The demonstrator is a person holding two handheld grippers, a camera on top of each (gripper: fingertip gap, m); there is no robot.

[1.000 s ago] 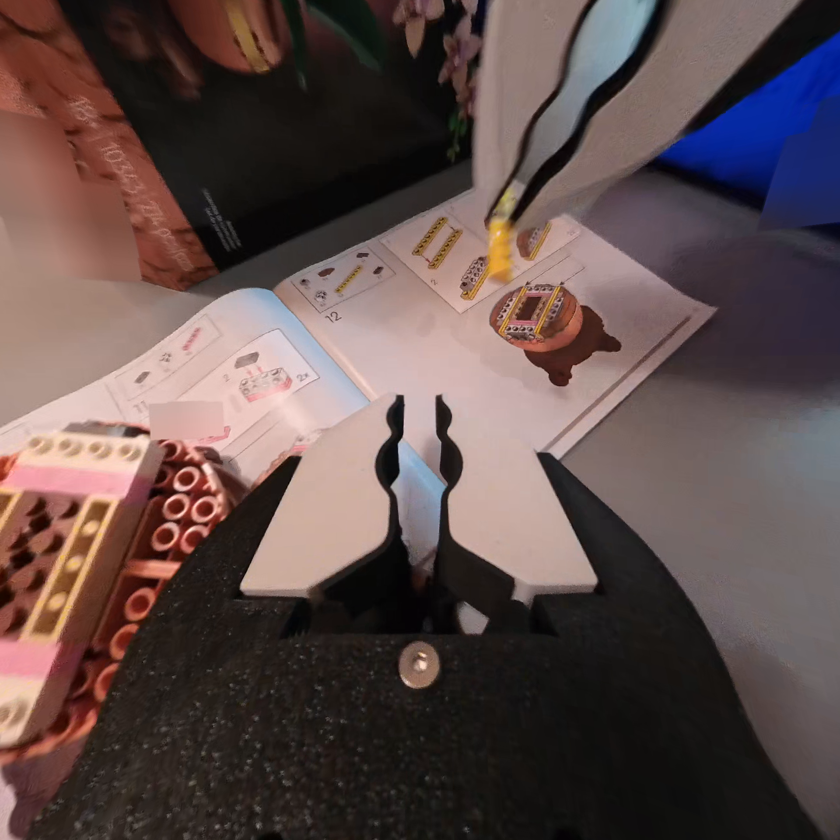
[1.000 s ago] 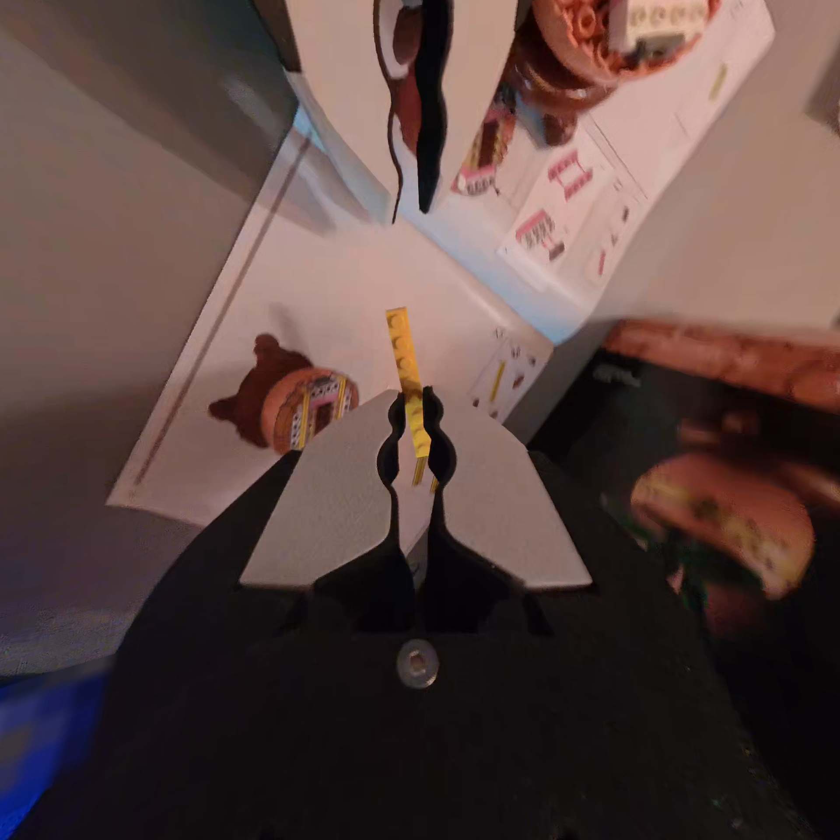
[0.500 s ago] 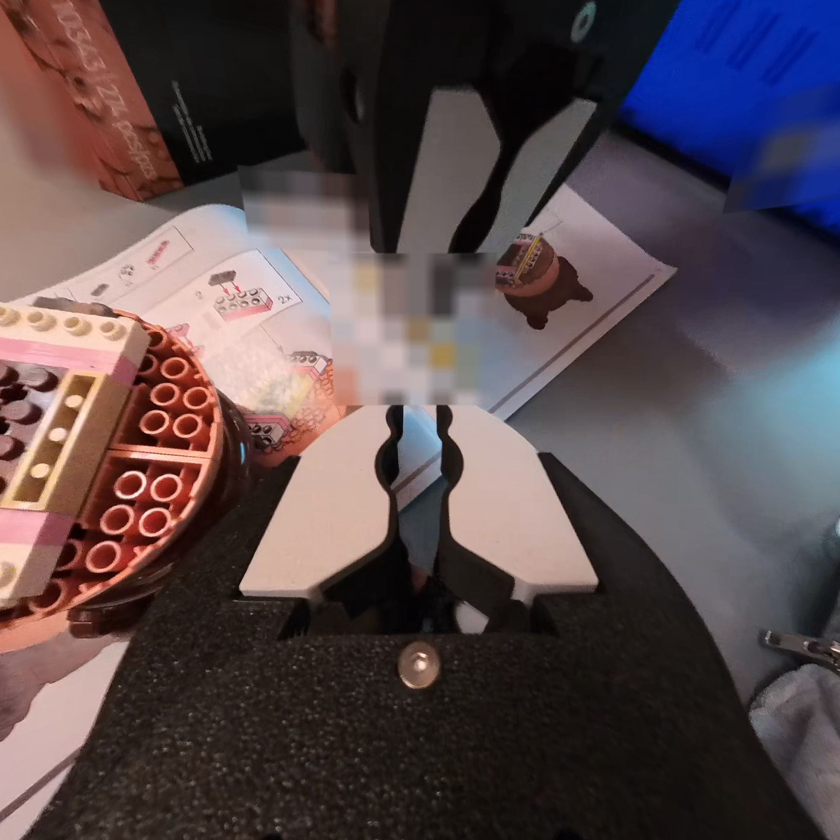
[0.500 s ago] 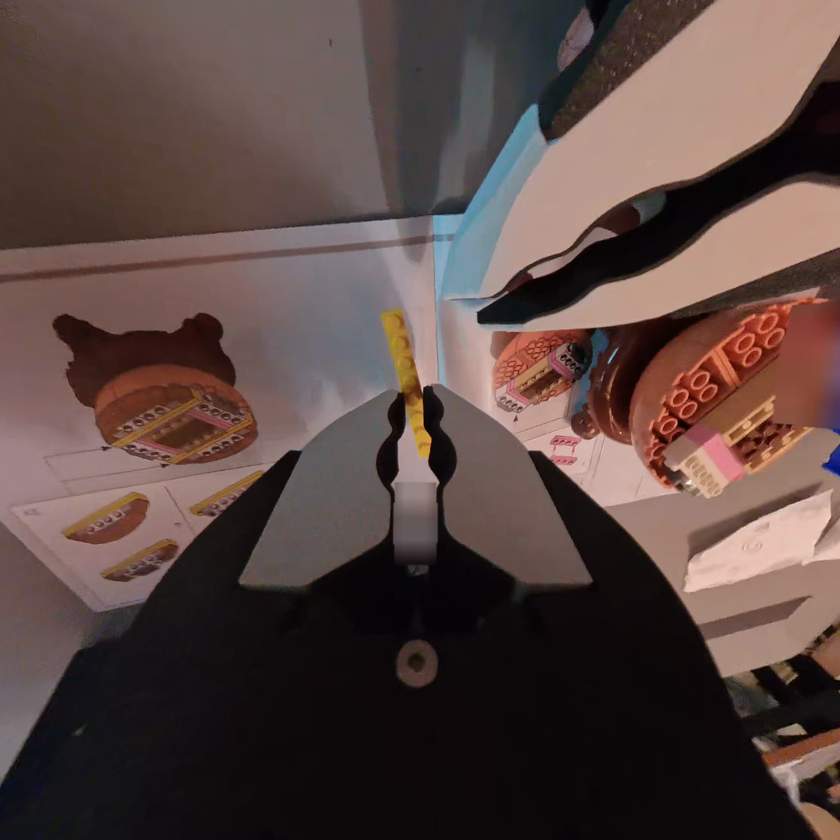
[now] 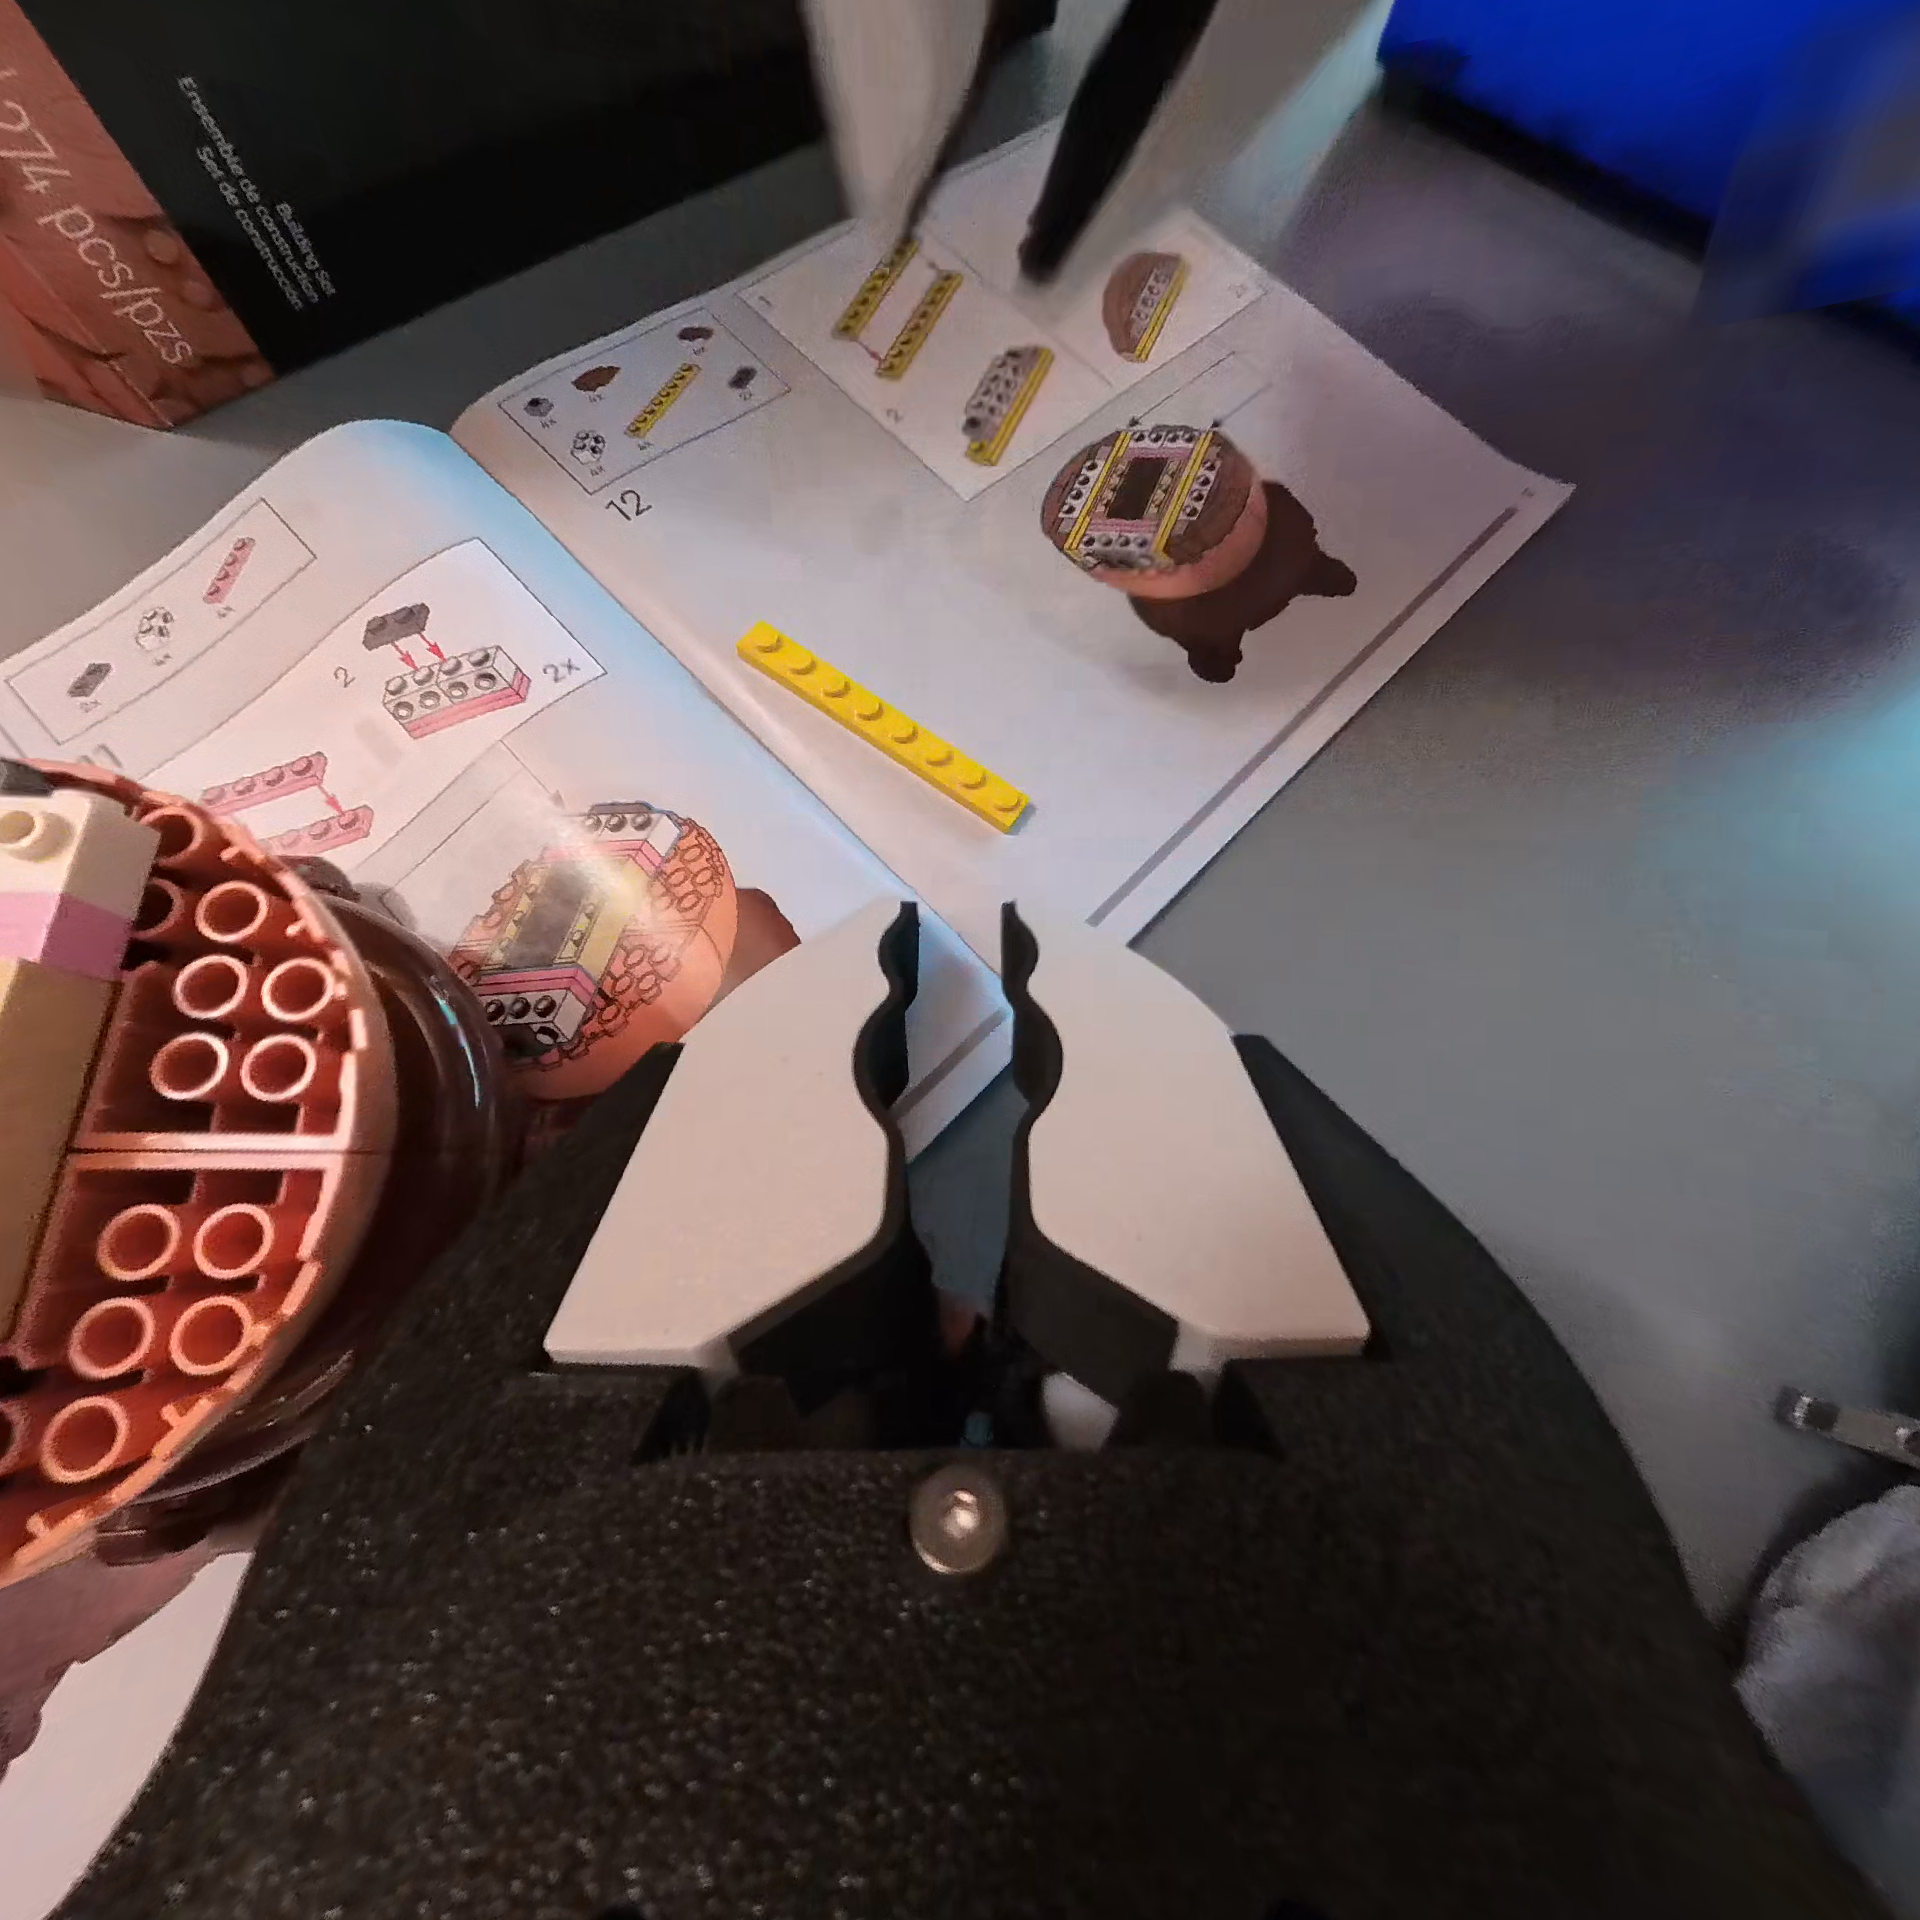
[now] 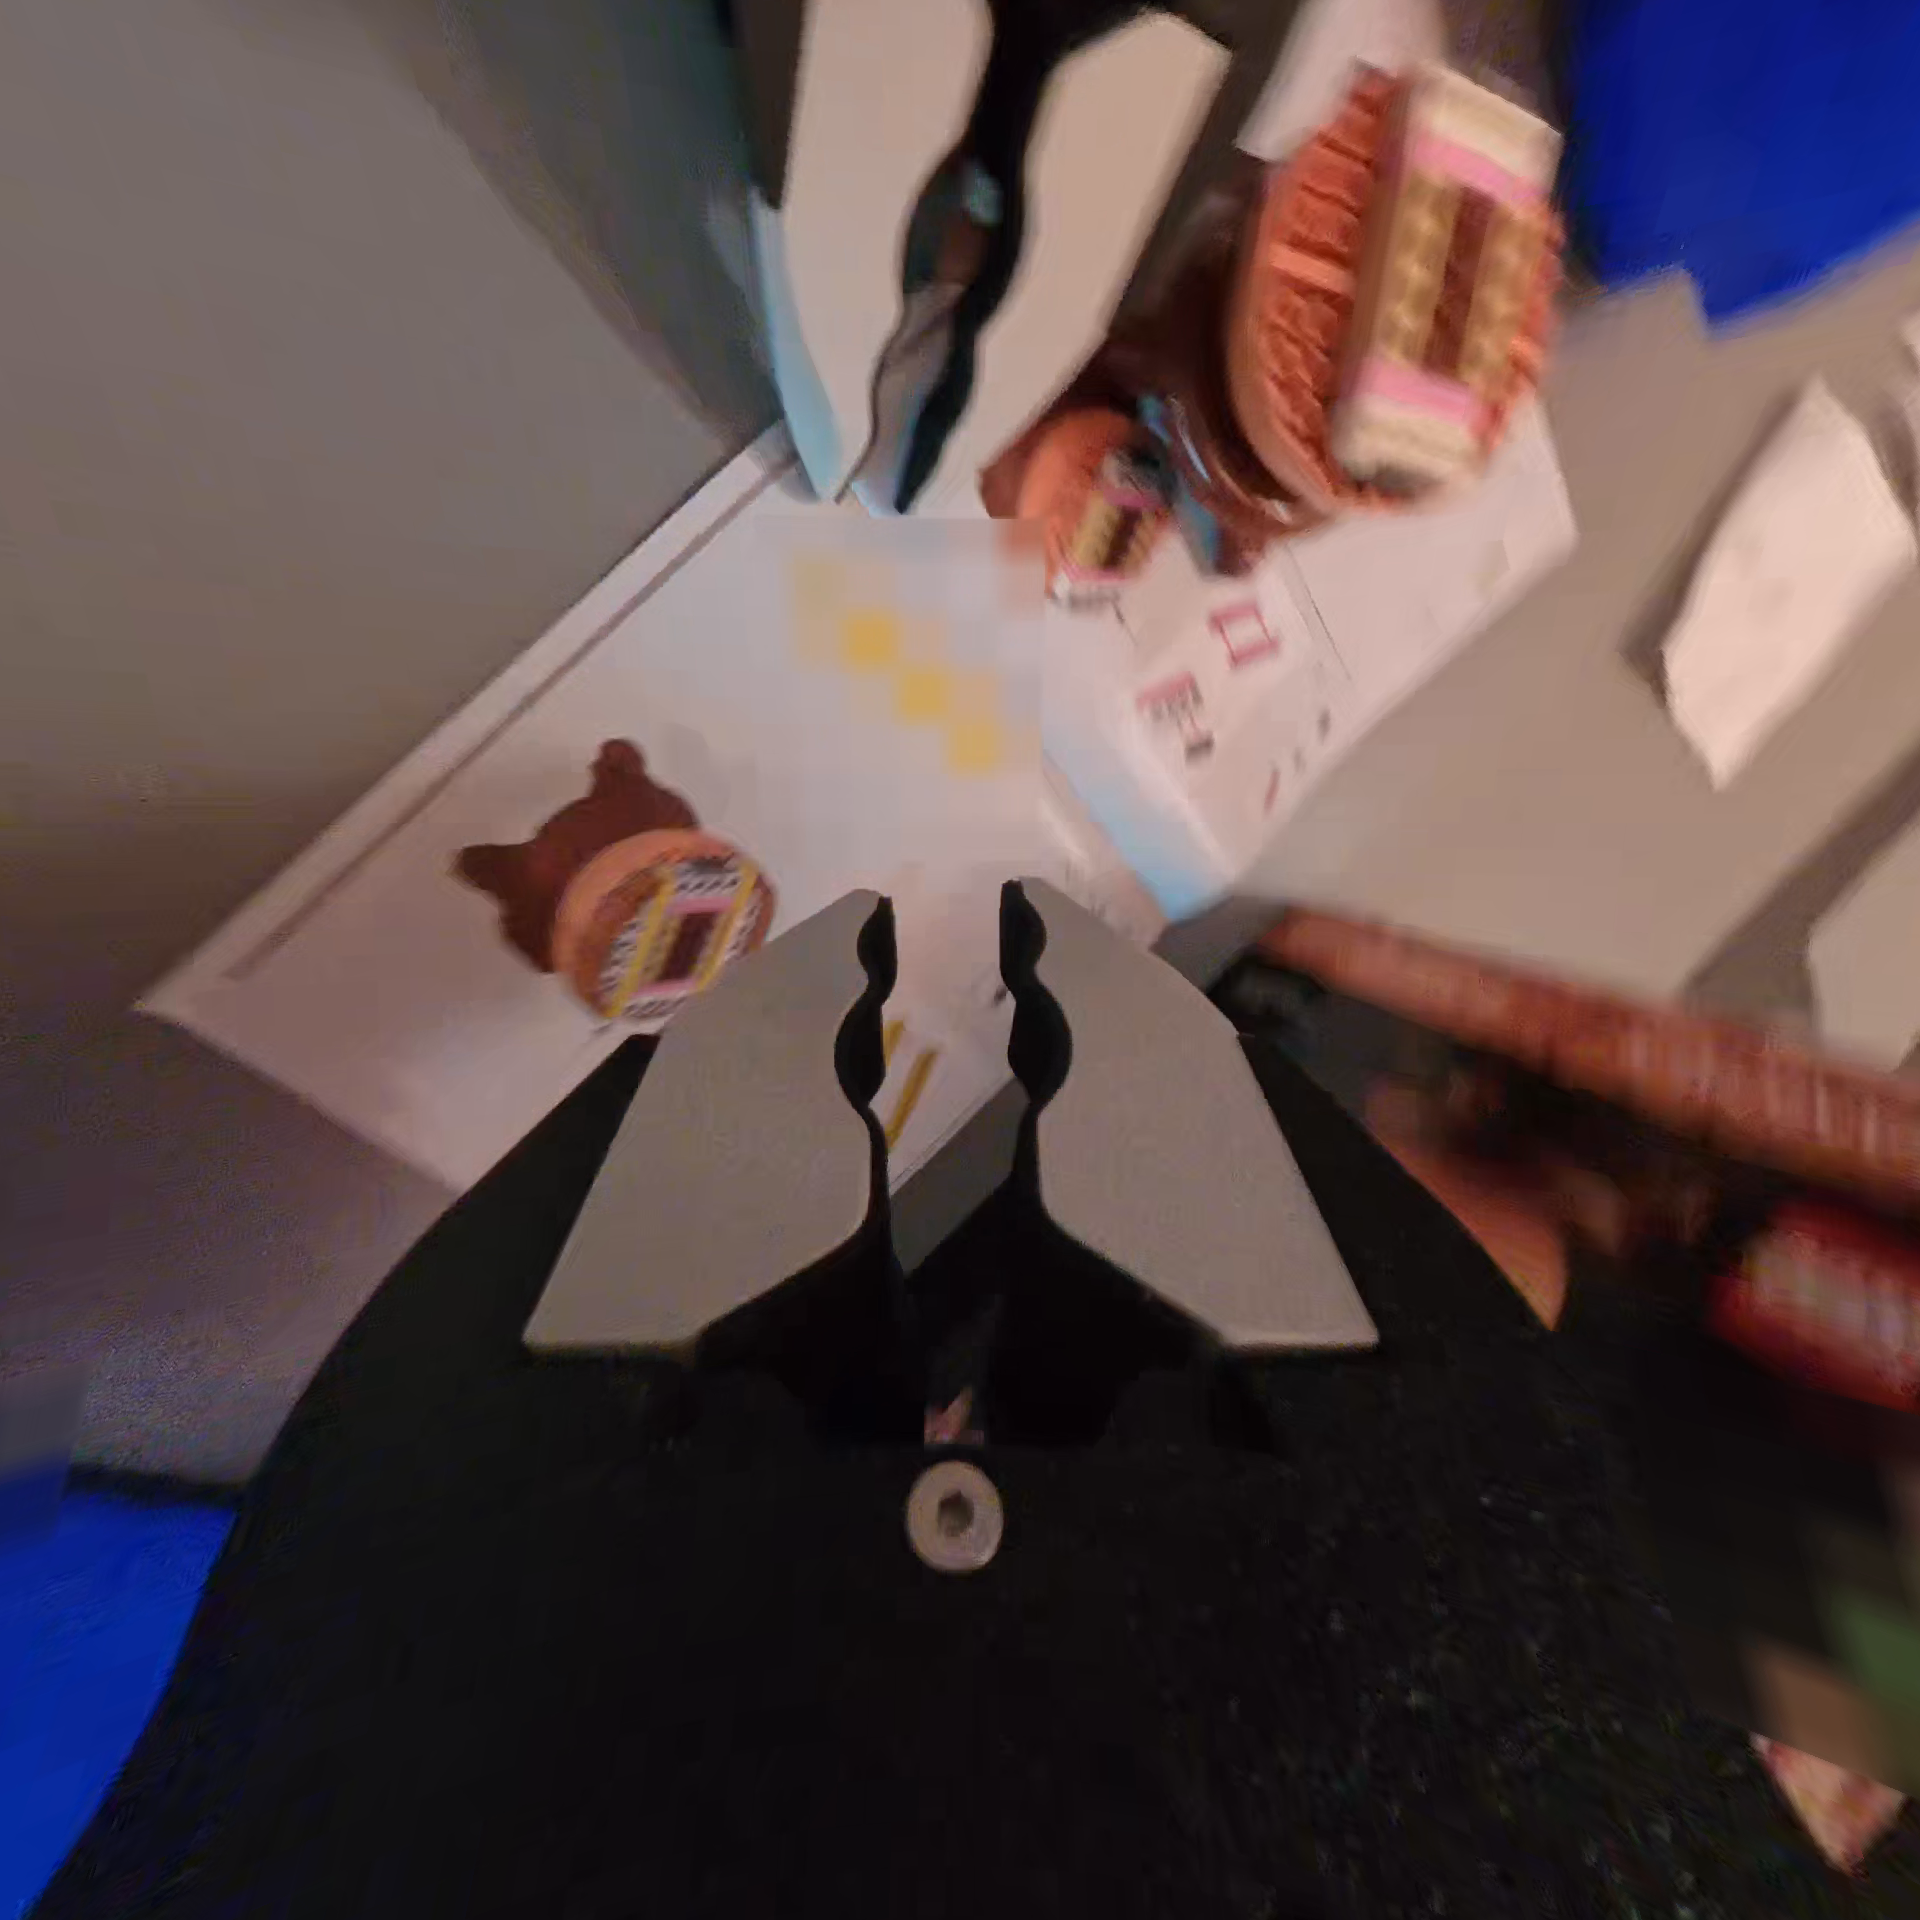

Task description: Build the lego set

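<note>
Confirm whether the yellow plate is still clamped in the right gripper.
No, the yellow plate lies flat on the open booklet, clear of the open right gripper.

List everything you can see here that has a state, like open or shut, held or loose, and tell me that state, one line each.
left gripper: open, nothing between its fingers.
right gripper: open, empty.
yellow plate: loose, lying flat on the booklet's right page.
instruction booklet: open, flat on the table.
round brown model: partly built, tipped so its studs face the camera; its support is not visible.
set box: cannot tell whether open or shut.
</note>
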